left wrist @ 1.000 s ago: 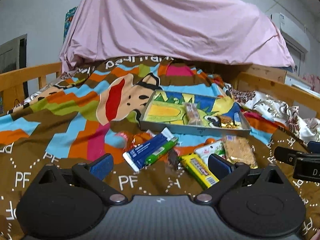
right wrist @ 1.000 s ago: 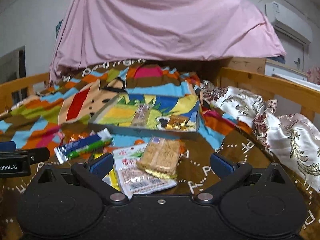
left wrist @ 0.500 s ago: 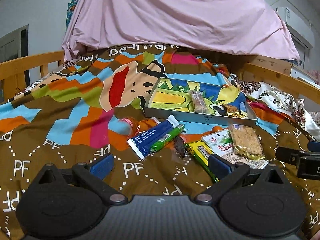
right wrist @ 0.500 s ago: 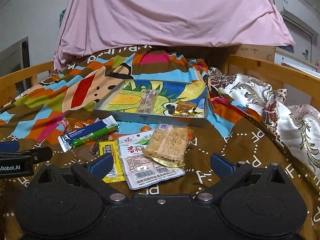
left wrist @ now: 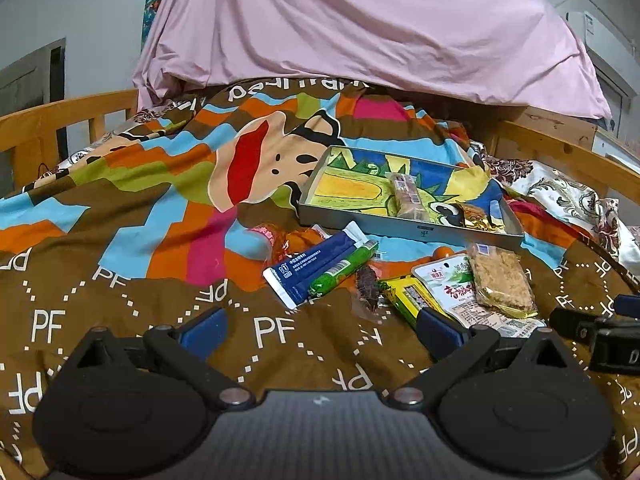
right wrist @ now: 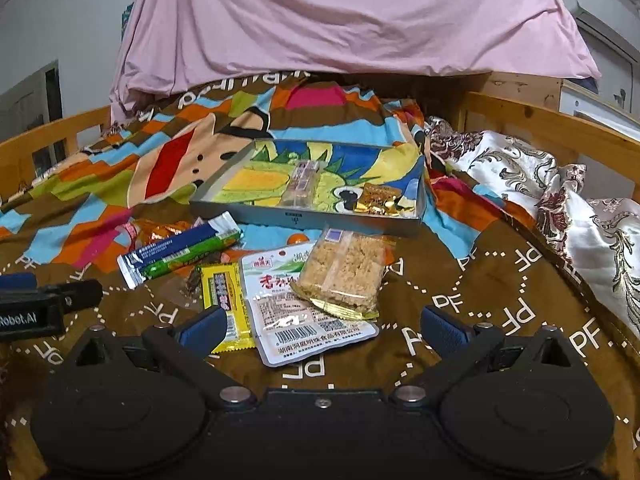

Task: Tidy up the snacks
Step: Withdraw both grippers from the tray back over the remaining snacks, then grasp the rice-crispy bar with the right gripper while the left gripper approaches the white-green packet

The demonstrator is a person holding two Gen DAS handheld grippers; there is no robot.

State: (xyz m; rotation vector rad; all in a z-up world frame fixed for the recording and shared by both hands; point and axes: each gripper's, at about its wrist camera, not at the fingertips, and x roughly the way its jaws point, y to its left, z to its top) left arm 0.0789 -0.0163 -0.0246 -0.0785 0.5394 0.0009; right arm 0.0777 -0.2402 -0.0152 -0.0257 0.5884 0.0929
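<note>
A grey tray (right wrist: 304, 222) (left wrist: 400, 230) with a cartoon lining lies on the patterned blanket, holding a wrapped bar (right wrist: 304, 184) and gold-wrapped sweets (right wrist: 378, 202). In front of it lie loose snacks: a crispy cake in clear wrap (right wrist: 344, 272) (left wrist: 500, 280), a white packet (right wrist: 296, 312), a yellow packet (right wrist: 224, 296), a blue packet (left wrist: 312, 266) and a green stick (left wrist: 344, 268). My left gripper (left wrist: 322, 330) is open and empty, just short of the blue packet. My right gripper (right wrist: 322, 326) is open and empty, over the white packet's near edge.
Orange-wrapped sweets (left wrist: 296, 240) lie behind the blue packet. A wooden bed rail (right wrist: 560, 120) runs along both sides. A pink sheet (right wrist: 344, 16) hangs at the back. A floral quilt (right wrist: 568, 200) is bunched on the right.
Both grippers have tilted down and drawn slightly back, so the snacks and tray sit lower and clearer in view. Both stay open and empty.
</note>
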